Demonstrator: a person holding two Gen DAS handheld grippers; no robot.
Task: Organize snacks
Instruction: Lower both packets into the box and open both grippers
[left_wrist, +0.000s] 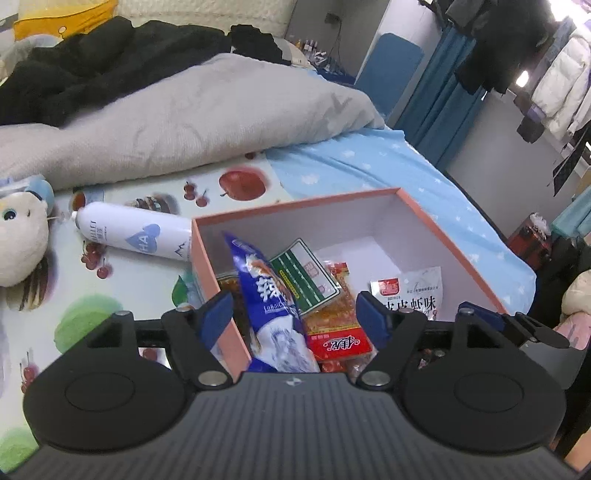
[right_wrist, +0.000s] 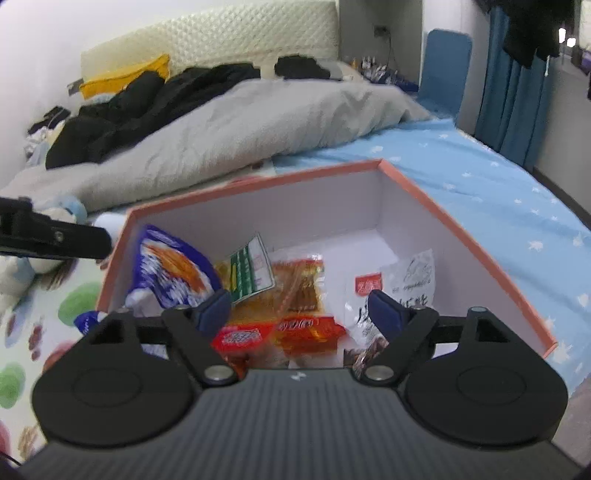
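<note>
A pink box (left_wrist: 439, 236) with white inner walls stands on the bed and holds several snack packets. A blue packet (left_wrist: 269, 299) leans against its left wall, beside a green-and-white packet (left_wrist: 303, 277), orange-red packets (left_wrist: 332, 325) and a white packet (left_wrist: 410, 290). My left gripper (left_wrist: 295, 314) is open and empty, its jaws astride the box's near left corner. My right gripper (right_wrist: 299, 308) is open and empty above the box (right_wrist: 454, 229), over the orange packets (right_wrist: 299, 291). The blue packet (right_wrist: 173, 273) and white packet (right_wrist: 402, 284) also show in the right wrist view.
A white spray can (left_wrist: 136, 232) lies on the fruit-print mat (left_wrist: 92, 306) left of the box. A plush toy (left_wrist: 22, 243) is at the far left. A grey duvet (left_wrist: 177, 118) and black clothes (left_wrist: 92, 70) lie behind. The blue sheet (left_wrist: 406, 173) reaches the bed's right edge.
</note>
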